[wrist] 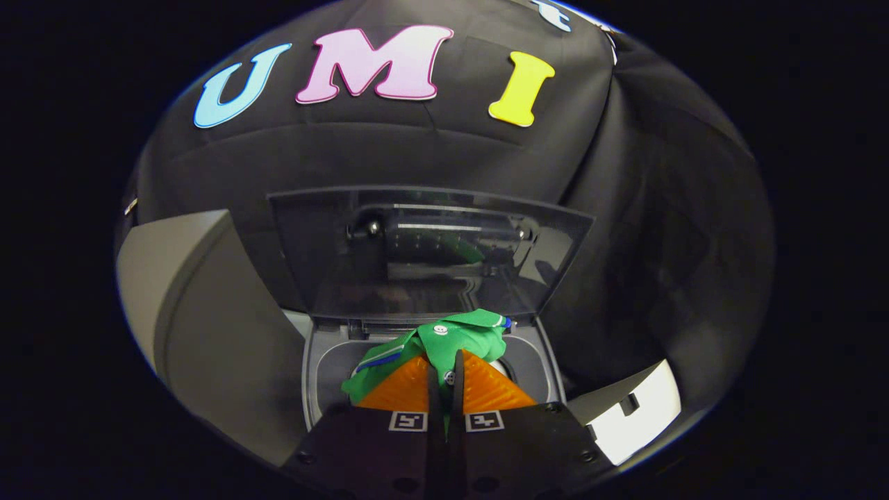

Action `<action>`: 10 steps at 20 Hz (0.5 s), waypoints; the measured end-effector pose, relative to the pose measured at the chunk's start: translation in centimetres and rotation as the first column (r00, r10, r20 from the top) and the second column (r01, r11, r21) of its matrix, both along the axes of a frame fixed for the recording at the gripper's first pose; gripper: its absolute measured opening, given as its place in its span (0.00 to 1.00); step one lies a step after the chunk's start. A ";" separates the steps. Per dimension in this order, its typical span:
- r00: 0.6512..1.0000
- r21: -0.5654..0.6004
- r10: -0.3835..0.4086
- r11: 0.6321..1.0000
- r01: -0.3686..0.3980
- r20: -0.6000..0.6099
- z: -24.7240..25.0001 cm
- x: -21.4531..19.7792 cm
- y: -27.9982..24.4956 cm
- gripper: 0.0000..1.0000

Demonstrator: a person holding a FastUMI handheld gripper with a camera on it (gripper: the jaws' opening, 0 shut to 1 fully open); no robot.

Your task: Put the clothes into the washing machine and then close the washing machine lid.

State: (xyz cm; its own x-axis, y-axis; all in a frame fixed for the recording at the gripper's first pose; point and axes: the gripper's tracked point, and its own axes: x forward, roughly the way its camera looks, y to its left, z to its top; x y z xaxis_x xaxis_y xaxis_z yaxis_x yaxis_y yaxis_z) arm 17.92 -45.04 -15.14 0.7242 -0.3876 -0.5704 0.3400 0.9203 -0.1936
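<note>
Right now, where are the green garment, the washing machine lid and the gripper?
green garment (455,337): gripper view, on the bunched cloth ahead of the fingers.
washing machine lid (430,250): gripper view, middle of the raised clear panel.
gripper (446,378): gripper view, between fingertips clamping the garment.

A staged recording booth rather than a lived-in home: black cloth (646,229) hangs as the back and side walls, draped in folds and closing in the whole space. Inside it stands a single household appliance, a top-loading washing machine (323,378) with a grey top, set up as a prop for a laundry chore. Its dark see-through lid (430,250) stands raised and upright against the cloth behind it. A green garment (458,337) with a white button hangs over the machine's opening, pinched between the closed fingers of a hand-held gripper (445,378). A pale grey panel (208,326) stands just beside the machine on one side.
</note>
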 end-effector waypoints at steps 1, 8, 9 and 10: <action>1.000 0.010 -0.004 1.000 0.004 -0.006 -1.0 0.0 -0.2 0.05; 0.997 0.073 -0.025 0.997 0.030 -0.071 -7.8 0.8 -2.0 0.05; 0.997 0.085 -0.016 0.996 0.023 -0.078 -8.7 0.8 -2.1 0.05; 0.996 0.080 -0.016 0.997 0.023 -0.085 -9.4 0.7 -2.4 0.05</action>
State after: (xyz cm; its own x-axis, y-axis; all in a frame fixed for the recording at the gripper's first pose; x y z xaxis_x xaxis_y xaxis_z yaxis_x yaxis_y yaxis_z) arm 18.59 -47.45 -24.52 0.6650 -0.3512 -0.6591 0.3436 0.9275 -0.1476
